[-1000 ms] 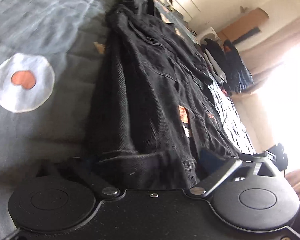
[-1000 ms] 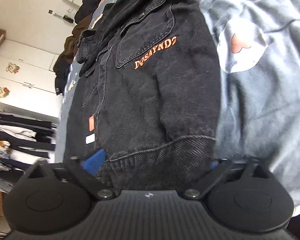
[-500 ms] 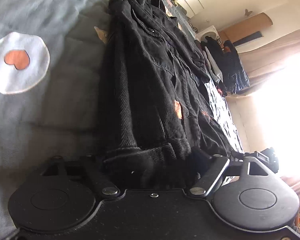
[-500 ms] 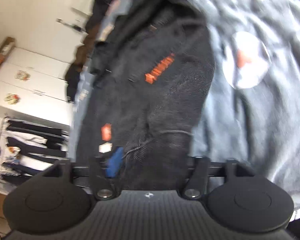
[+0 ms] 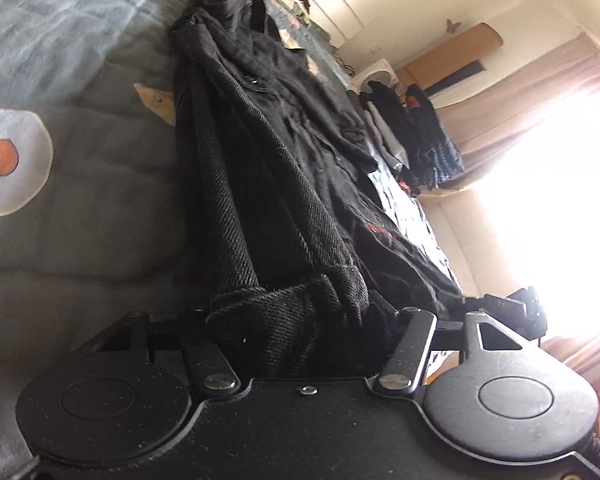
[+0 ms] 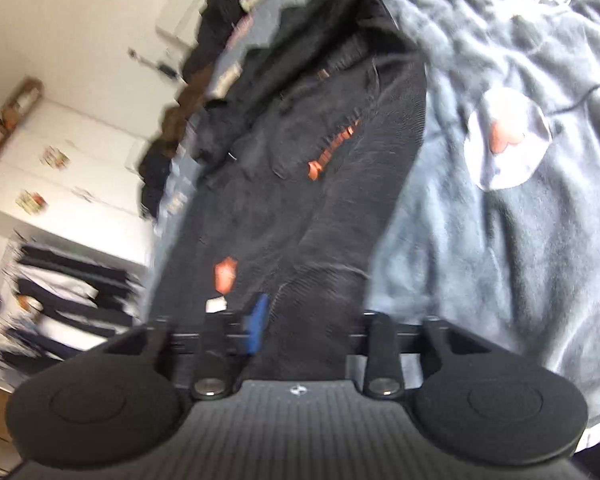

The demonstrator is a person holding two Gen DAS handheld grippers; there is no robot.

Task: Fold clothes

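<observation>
A black denim jacket (image 5: 284, 168) with orange lettering lies lengthwise on a grey bedspread (image 5: 80, 80), collar at the far end. My left gripper (image 5: 300, 316) is shut on the jacket's ribbed bottom hem at its left corner, the cloth bunched between the fingers. In the right wrist view the same jacket (image 6: 308, 184) runs away from me, and my right gripper (image 6: 308, 328) is shut on the hem at the right corner; a blue finger pad (image 6: 256, 328) shows beside the cloth. The hem is raised off the bed at both corners.
The bedspread (image 6: 520, 240) has white round patches with orange hearts (image 5: 4, 160) on either side of the jacket. Dark clothes (image 5: 420, 136) are piled by a bright curtained window. White wardrobe doors (image 6: 60, 184) and hanging clothes (image 6: 60, 292) stand on the other side.
Both grippers have closed from wide open onto the jacket's bottom hem and lifted it, and the cloth near them has bunched and narrowed. The right wrist view is blurred with motion.
</observation>
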